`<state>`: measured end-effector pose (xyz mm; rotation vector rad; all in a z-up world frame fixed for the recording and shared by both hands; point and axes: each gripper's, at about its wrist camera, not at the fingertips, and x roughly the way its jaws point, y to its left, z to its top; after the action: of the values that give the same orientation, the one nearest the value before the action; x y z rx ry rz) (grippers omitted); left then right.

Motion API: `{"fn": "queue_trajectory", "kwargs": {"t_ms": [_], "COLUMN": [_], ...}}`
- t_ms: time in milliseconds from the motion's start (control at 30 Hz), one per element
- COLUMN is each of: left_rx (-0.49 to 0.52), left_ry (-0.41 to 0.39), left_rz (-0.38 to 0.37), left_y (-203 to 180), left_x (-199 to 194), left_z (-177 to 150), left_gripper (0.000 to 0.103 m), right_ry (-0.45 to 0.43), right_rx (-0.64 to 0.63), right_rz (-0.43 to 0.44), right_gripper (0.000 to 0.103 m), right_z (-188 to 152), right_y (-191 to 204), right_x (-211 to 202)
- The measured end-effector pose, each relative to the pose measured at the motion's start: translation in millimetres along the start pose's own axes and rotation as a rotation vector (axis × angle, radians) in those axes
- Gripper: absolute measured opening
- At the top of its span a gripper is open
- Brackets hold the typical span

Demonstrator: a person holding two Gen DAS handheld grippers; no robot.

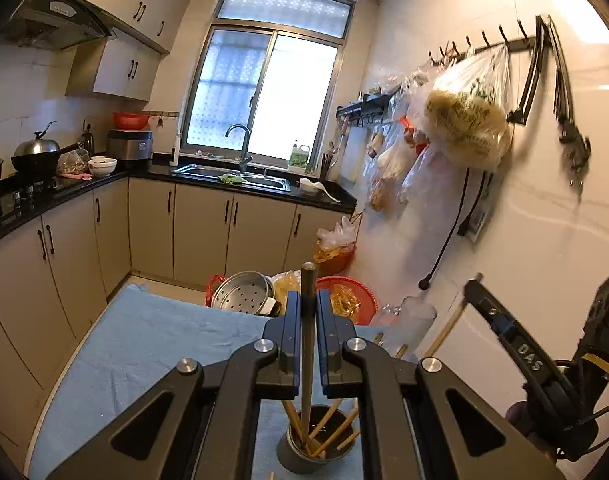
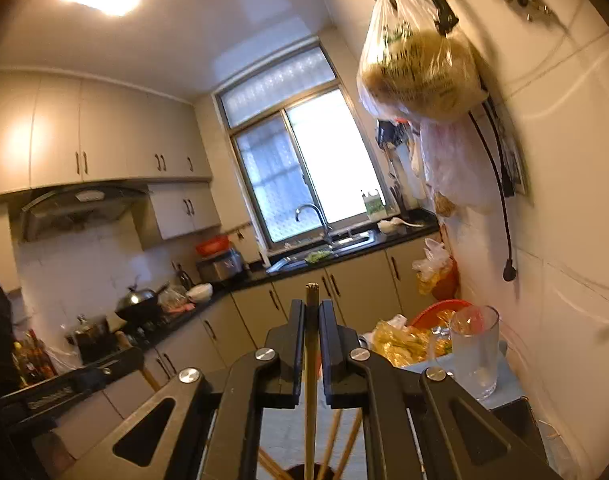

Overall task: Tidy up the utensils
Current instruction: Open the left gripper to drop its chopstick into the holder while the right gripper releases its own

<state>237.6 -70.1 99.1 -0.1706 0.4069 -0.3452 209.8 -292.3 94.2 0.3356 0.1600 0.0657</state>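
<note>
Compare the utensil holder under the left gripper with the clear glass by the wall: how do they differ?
The utensil holder is dark and opaque; the clear glass is see-through. The holder has several wooden chopsticks leaning in it; the glass looks empty. The holder sits directly below the left gripper, the glass off to the side near the wall. Both stand upright on the blue cloth.

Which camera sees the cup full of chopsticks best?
The left wrist view. It shows the chopstick cup whole, rim and sticks inside, below the left gripper. The right wrist view shows only a dark sliver of its rim at the bottom edge.
</note>
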Motion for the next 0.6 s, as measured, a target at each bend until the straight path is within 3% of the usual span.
{"fn": "queue_trajectory", "kwargs": {"t_ms": [233,600], "left_rx": [0.008,-0.002], "left_ry": [0.067,0.171], "left_rz": [0.014,0.015], "left_y": [0,6], "left_x": [23,31], "left_z": [-23,-47], "left_gripper": [0.007,0.008], "right_ry": [0.091,0.199], "right_rx": [0.042,0.135], "right_rz": [0.012,0.039], "right_gripper": [0.008,0.012], "right_z": [-34,-67], "right_y": [-21,-52], "right_x": [24,27]}}
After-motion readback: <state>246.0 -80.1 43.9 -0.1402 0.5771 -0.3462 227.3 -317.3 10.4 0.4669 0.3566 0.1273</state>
